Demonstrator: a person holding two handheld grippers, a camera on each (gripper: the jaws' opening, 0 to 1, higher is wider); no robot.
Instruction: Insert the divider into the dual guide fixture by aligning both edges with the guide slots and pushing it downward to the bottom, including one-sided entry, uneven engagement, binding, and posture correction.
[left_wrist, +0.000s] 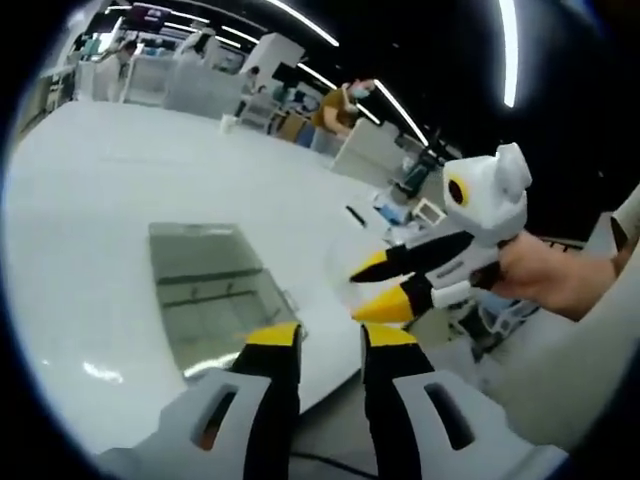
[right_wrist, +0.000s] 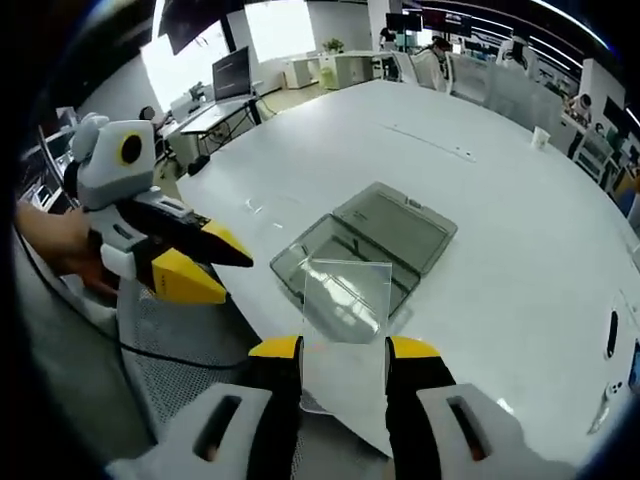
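Observation:
The fixture is a clear grey box lying open on the white table; in the left gripper view the box lies just beyond my jaws. The divider, a clear square sheet, stands face-on between the jaws of my right gripper, which is shut on it, in front of the box's near edge. My left gripper is open with nothing in it, near the table's edge. The right gripper comes in from the right, above the table beside the box. The left gripper hovers left of the box.
A black pen lies far right on the table. The table's edge runs close under both grippers, with a dark mesh surface below it. A hand holds the right gripper. Desks, monitors and people stand in the background.

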